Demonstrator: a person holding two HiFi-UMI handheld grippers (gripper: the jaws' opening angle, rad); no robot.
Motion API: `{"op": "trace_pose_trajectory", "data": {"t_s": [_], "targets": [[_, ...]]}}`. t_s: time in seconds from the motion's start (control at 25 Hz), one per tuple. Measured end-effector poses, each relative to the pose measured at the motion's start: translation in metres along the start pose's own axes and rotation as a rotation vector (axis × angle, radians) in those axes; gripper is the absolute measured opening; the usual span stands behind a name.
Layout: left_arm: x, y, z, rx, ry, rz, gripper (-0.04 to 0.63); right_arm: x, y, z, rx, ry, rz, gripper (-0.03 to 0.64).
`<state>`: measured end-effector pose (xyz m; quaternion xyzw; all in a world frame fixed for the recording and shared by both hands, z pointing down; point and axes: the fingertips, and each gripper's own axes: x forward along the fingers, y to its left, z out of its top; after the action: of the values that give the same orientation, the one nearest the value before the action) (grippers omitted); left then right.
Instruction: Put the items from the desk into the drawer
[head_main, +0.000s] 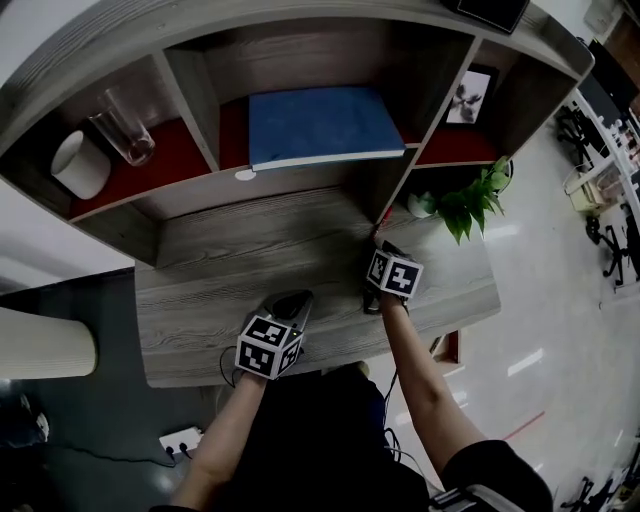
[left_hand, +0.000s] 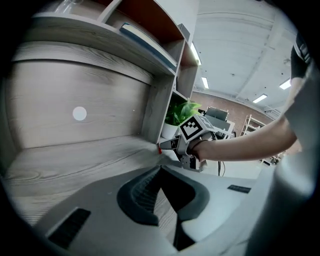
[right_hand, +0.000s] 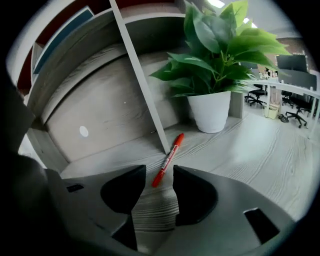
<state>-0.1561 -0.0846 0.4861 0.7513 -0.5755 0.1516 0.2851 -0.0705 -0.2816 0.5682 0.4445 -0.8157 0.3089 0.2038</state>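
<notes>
Lying: red pen (right_hand: 168, 161) | near end between parted fingers (right_hand: 192, 192) | right gripper (right_hand: 160, 173)

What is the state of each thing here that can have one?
red pen: lying flat on the desk, not gripped
right hand-held gripper: open, nothing gripped
left hand-held gripper: shut, empty
blue book: closed, lying flat
glass: upright, empty
potted plant: upright on the desk

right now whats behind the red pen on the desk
The foot of the shelf divider stands right beside the red pen; further back sits a white pot with a green plant. The pot and leaves cover whatever lies behind them.
</notes>
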Motion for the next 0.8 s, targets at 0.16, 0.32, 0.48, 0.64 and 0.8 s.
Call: {"op": "trace_pose_trajectory", "data": {"t_s": [0.16,0.32,0.48,0.64,0.8], "targets": [[-0.004,0.015,0.004,-0.035,-0.022,0.030,0.023,0.020,-0.004,0.004,-0.030,0.033,-0.065,0.161],[-0.007,0.021,0.000,-0.046,-0.022,0.041,0.023,0.032,-0.009,0.008,-0.118,0.070,-0.147,0.158],[-0.005,0.024,-0.005,-0.060,-0.016,0.040,0.023,0.037,-0.003,0.014,-0.171,0.056,-0.182,0.153],[-0.003,0.022,-0.003,-0.056,-0.020,0.031,0.023,0.038,-0.009,0.011,-0.185,0.053,-0.202,0.146],[-0.002,0.022,-0.002,-0.061,-0.020,0.028,0.023,0.036,-0.010,0.009,-0.175,0.072,-0.199,0.068]]}}
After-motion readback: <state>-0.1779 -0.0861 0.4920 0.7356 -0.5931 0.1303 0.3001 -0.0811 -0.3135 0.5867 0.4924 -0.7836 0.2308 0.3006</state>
